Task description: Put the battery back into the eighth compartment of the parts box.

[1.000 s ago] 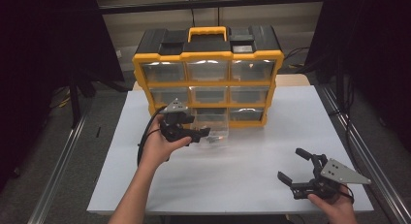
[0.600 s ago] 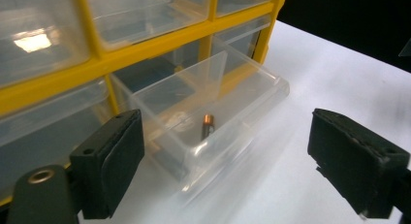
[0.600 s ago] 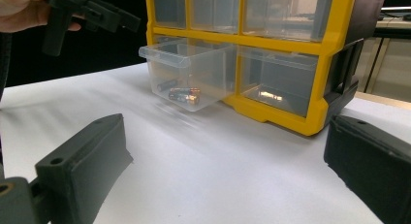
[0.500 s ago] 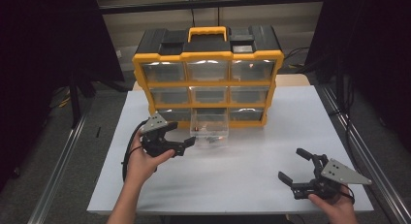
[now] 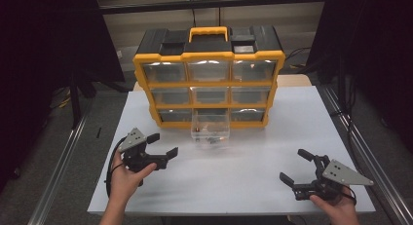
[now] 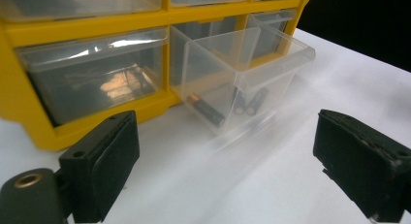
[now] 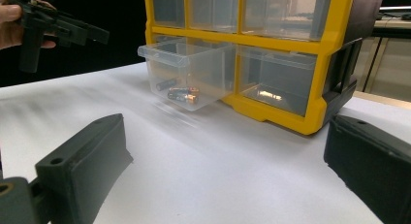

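Note:
A yellow and black drawer cabinet (image 5: pixel 209 54) stands at the back of the white table (image 5: pixel 243 176). Its bottom middle clear drawer (image 5: pixel 210 130) (image 6: pixel 242 73) (image 7: pixel 189 73) is pulled out and holds a few batteries (image 5: pixel 209 140) (image 6: pixel 206 110) (image 7: pixel 183 94). My left gripper (image 5: pixel 164 144) (image 6: pixel 223 170) hovers left of the drawer and apart from it. Its jaws have just been opening and have nothing between them. My right gripper (image 5: pixel 293 165) (image 7: pixel 228 170) rests near the front right edge, open and empty.
The other clear drawers (image 5: pixel 165 94) are pushed in. The left gripper (image 7: pixel 72 30) is held in a hand at the upper left of the right gripper view. Metal rails (image 5: pixel 58 171) run along both sides of the table.
My left gripper has drawn back from the pulled-out drawer toward the front left and sunk a little, its jaws spreading wider. The drawer stays out. The right gripper has not moved.

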